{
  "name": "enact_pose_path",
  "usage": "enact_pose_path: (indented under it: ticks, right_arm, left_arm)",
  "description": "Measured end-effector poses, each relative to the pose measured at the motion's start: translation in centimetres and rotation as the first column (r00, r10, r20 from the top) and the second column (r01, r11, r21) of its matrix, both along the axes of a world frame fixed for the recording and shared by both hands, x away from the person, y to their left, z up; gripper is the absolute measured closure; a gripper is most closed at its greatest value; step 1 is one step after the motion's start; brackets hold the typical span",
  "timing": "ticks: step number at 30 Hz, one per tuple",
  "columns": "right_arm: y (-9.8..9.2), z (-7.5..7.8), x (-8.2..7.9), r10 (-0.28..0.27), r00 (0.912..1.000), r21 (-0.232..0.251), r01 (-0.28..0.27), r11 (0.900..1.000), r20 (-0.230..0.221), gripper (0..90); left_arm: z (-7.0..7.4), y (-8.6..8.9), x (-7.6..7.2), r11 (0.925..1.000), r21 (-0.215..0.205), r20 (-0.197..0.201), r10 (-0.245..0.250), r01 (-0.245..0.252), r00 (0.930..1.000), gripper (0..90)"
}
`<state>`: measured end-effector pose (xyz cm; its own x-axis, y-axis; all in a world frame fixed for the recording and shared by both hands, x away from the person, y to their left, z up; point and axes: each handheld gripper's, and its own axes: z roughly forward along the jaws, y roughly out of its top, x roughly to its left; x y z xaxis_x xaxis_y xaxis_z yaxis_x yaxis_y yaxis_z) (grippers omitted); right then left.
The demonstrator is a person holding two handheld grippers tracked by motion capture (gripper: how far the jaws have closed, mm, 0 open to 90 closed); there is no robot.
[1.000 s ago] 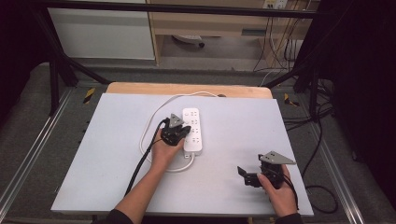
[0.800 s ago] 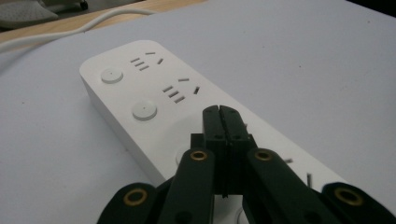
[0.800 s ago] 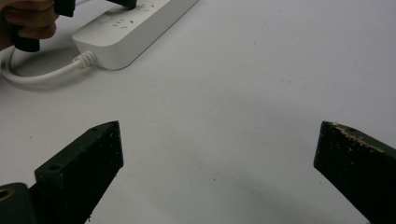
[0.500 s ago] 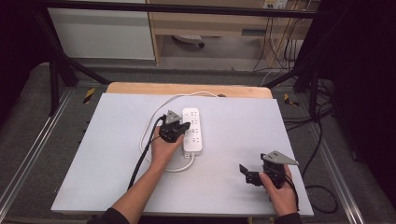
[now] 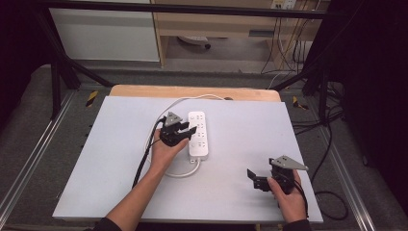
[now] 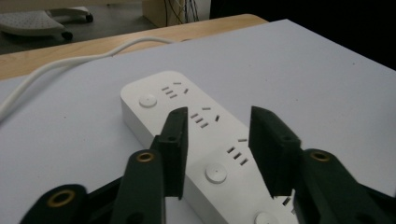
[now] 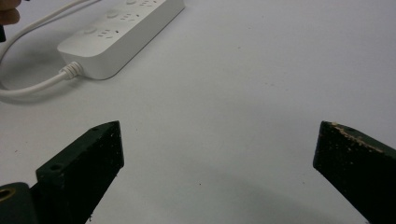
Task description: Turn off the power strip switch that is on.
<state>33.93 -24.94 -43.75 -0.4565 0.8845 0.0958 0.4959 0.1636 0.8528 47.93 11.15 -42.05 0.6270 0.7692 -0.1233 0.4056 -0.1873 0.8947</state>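
Observation:
A white power strip [image 5: 199,135] lies lengthwise in the middle of the pale table mat, and its white cable [image 5: 179,102] loops round behind my left hand. My left gripper [image 5: 189,132] hovers just above the strip's left side. In the left gripper view its jaws [image 6: 218,119] have just been opening and stand partly apart over the strip's sockets [image 6: 156,100] with nothing between them. My right gripper [image 5: 254,178] rests low at the front right, well apart from the strip. Its jaws [image 7: 219,133] are wide open over bare mat, with the strip [image 7: 123,30] farther off.
The mat [image 5: 106,159] covers a wooden table whose far edge [image 5: 144,91] shows behind it. A slack loop of cable [image 5: 185,172] lies in front of the strip. Metal rails run along both sides, and dark cables hang at the right [image 5: 332,144].
The left gripper's jaws have parted from shut to partly open, and the hand has lifted slightly over the strip. The right hand has stayed put.

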Motion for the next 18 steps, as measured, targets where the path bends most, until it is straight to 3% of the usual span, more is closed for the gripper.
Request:
enact_pose_path:
  ticks: [6,10,13,16,18]
  right_arm:
    - [0.3,0.0,-0.1,0.012,0.9999,-0.007,-0.012,1.0,-0.002,2.2]
    - [0.1,-0.1,-0.1,0.006,1.0,-0.009,-0.006,1.0,0.0,2.2]
    - [0.1,-0.2,0.0,-0.001,1.0,-0.015,0.001,1.0,-0.004,2.3]
    - [0.1,-0.1,0.0,0.0,1.0,-0.01,0.0,1.0,-0.003,2.3]
    - [0.1,-0.1,0.1,0.001,1.0,-0.01,-0.001,1.0,0.0,2.2]
  left_arm:
    - [-0.2,0.7,0.0,0.9993,-0.017,-0.024,0.033,-0.034,0.9992,41.4]
    - [0.4,0.9,-0.2,0.9987,-0.008,0.005,0.051,-0.051,0.9987,31.8]
    - [0.7,1.1,-0.4,0.9985,-0.002,0.005,0.056,-0.056,0.9984,20.7]
    - [1.0,0.9,-0.8,0.9949,0.071,0.043,0.069,-0.072,0.9967,10.9]
    - [0.9,0.8,-0.9,0.9952,0.068,0.017,0.069,-0.07,0.9974,8.8]
